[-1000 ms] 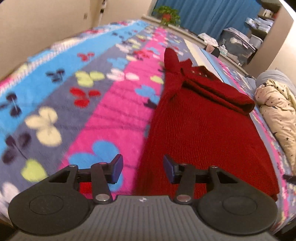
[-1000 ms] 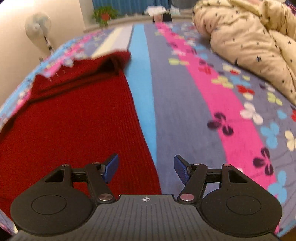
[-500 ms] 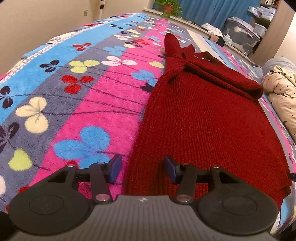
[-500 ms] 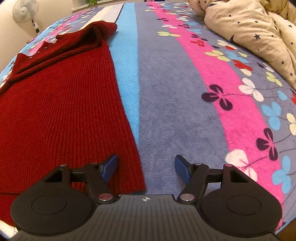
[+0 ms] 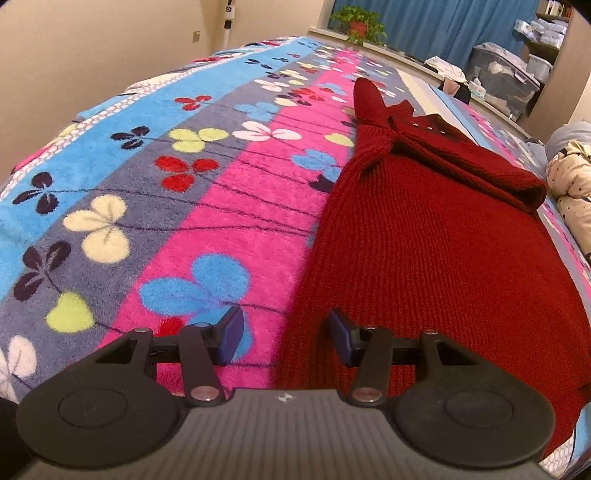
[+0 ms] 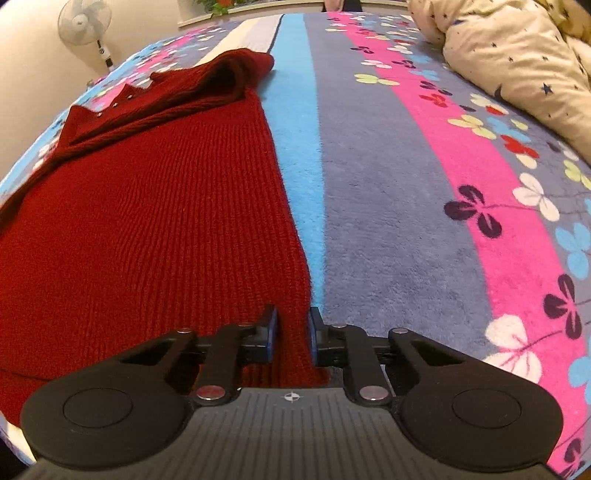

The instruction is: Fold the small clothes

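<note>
A dark red knitted sweater (image 5: pixel 424 251) lies flat on the flowered blanket, its sleeves folded across the far end. My left gripper (image 5: pixel 286 338) is open, low over the sweater's near left edge, one finger over the blanket and one over the knit. In the right wrist view the sweater (image 6: pixel 147 229) fills the left half. My right gripper (image 6: pixel 291 330) has its jaws closed in on the sweater's near right corner, with the red edge pinched between the blue pads.
The striped blanket (image 5: pixel 166 206) covers the bed. A cream star-print duvet (image 6: pixel 517 62) is bunched at the far right. A standing fan (image 6: pixel 83 26) is by the wall. Storage boxes (image 5: pixel 506 74) and a potted plant (image 5: pixel 360 24) stand beyond the bed.
My right gripper has moved left onto the sweater's near right corner and its jaws have closed on the edge. My left gripper stays open and has lifted slightly over the left edge.
</note>
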